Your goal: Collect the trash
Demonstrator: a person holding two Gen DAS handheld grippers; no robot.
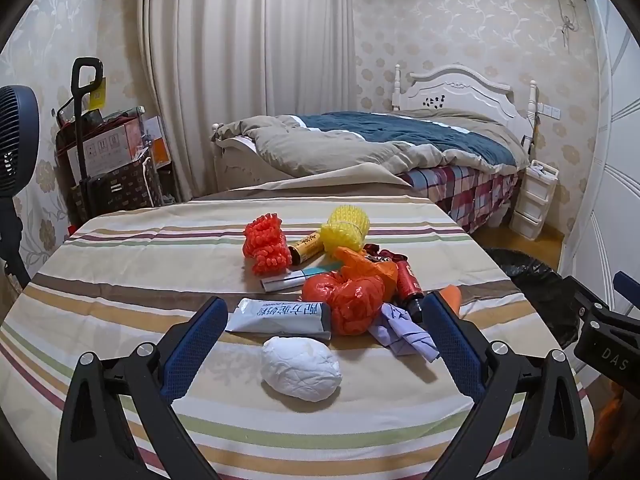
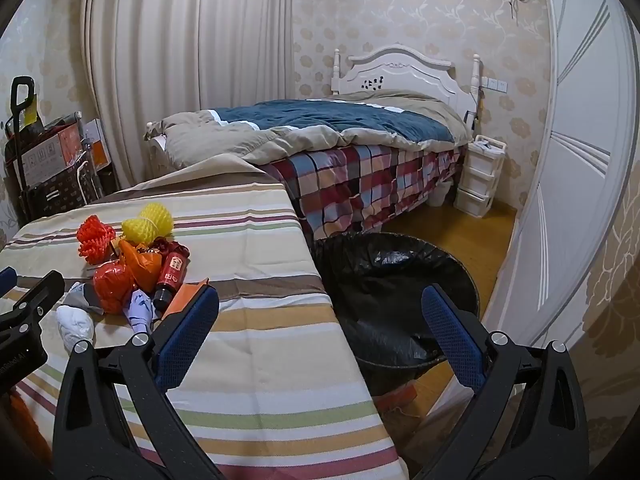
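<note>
The left gripper (image 1: 323, 322) hovers low over the striped surface (image 1: 120, 300) with its jaws spread wide and nothing between them. Just in front of the gap lies a crumpled white paper ball (image 1: 301, 368), and right behind that a grey-white tube (image 1: 280, 316) lying crosswise with printed characters on it. To the right of the tube sit a bunched orange plastic bag (image 1: 346, 302) and a crumpled lilac wrapper (image 1: 404, 332), touching each other. A red bottle with a black cap (image 1: 409, 286) leans beside the bag. Farther back in the pile are a red foam net (image 1: 267, 246), a yellow foam net (image 1: 347, 227) and a gold-and-black tube (image 1: 306, 249) between them.

The right gripper (image 2: 320, 314) also has its jaws spread and holds nothing; it hangs near the right edge of the surface, one finger over the cloth and the other over a bin lined with a black bag (image 2: 400, 280) that stands on the floor just beside the surface. The trash pile lies well to the left of this gripper.

Beyond the surface stands a bed (image 2: 360, 148) with a blue and beige quilt and a white headboard, and a small white drawer unit (image 2: 478, 176) is next to it.
</note>
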